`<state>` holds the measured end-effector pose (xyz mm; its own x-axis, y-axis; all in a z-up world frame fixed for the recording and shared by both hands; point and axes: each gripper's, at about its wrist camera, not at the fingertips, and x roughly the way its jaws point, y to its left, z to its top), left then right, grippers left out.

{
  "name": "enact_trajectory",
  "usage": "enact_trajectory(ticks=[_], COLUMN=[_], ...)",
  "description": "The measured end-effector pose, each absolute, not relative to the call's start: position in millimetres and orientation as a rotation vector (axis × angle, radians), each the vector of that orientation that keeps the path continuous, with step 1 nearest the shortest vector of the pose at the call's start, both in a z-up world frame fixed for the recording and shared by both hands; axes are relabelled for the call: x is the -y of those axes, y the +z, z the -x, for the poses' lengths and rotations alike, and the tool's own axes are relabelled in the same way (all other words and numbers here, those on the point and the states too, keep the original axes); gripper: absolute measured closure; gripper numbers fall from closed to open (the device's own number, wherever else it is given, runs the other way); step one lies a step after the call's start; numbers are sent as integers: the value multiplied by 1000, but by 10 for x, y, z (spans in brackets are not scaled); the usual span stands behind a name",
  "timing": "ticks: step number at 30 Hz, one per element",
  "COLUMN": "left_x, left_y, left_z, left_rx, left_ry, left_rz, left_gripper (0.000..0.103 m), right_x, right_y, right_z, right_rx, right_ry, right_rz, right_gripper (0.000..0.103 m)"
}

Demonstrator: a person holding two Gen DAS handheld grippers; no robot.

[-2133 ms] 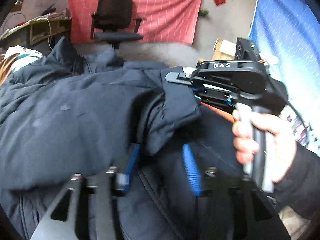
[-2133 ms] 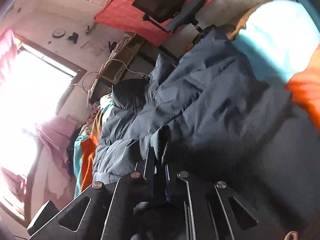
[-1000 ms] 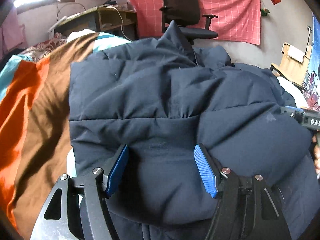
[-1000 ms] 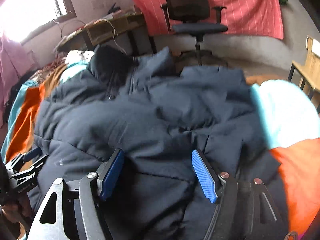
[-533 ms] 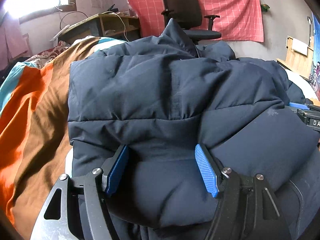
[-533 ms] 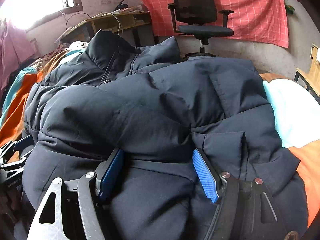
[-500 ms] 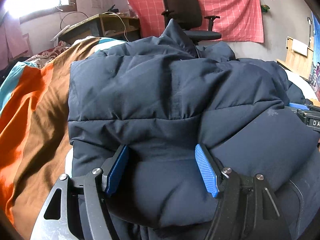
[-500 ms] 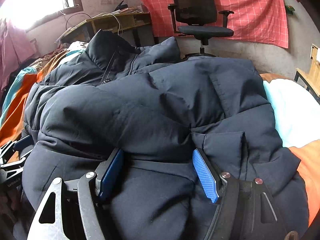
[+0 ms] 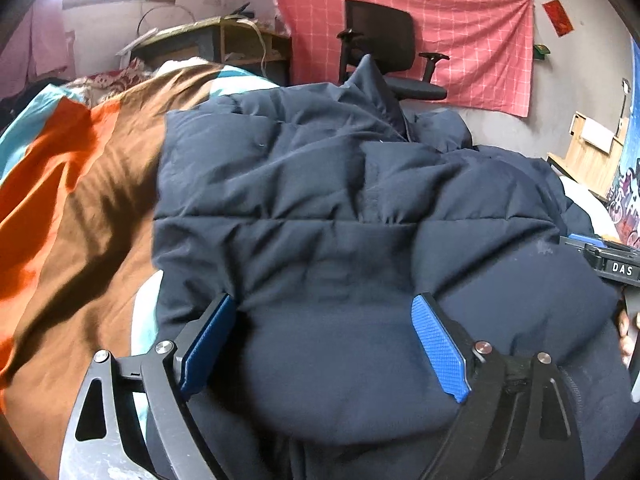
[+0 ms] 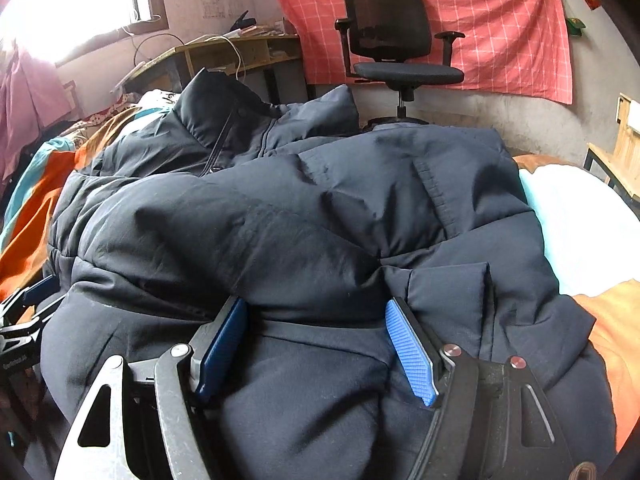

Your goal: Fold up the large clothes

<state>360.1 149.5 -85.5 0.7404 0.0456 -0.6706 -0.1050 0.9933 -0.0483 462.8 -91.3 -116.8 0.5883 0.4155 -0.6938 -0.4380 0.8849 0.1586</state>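
Since two seconds ago, both grippers have released: left gripper (image 9: 324,344) and right gripper (image 10: 316,344) stand apart, pressing the folded navy jacket (image 9: 320,200) on the bed (image 9: 80,200). Folding appears mid-way; next, regrasp an edge.

black office chair (image 10: 394,36) against a red checked wall cloth (image 10: 492,20); bright window (image 10: 72,4) above a cluttered desk (image 10: 236,56).

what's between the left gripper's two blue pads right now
A bulging fold of the navy puffer jacket fills the open left gripper; left wrist view shows it.
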Motion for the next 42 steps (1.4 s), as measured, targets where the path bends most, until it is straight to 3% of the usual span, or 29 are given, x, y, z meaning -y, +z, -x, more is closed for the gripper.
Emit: enact_trajectory(ticks=[2,4,5,12,16,23,31,38,42], left_x=[-1542,-1593,-1623,-1852,-2024,-2187,-1874,-1606,-1649], left_y=[-760,-658,-613,-341,-170,58,333,187,-20], left_z=[-3511,-3379,-3316,-3113,-3258,-3690,-4684,-5819,-6053], left_rx=[-761,-767,-764,-817,-850,-752,-650,-677,-668], left_ry=[39,-2,-15,-153,-116,24,-32,5,14], left_rz=[128,163,175,243,274,296,259,199,240], left_gripper=[17,17,17,13,13,13,13,13,13], right_x=[914,938,957,969,842,754,579,488,358], right_y=[-1072,-920,-858,-403,-258,-84,-152,-392,-519], right_z=[-4645,-4612,-4582,-4317,-4371,-4778,-5602,-6303,-6733], right_rx=[-849,-890,-896,-927,-977,-985,-947,-895,-909], right_ry=[468,396,384,398,405,364,314,367,384], right_rz=[31,24,16,38,96,71,63,-88,-159], right_gripper=[30,19,7,0,0,0,0,0,4])
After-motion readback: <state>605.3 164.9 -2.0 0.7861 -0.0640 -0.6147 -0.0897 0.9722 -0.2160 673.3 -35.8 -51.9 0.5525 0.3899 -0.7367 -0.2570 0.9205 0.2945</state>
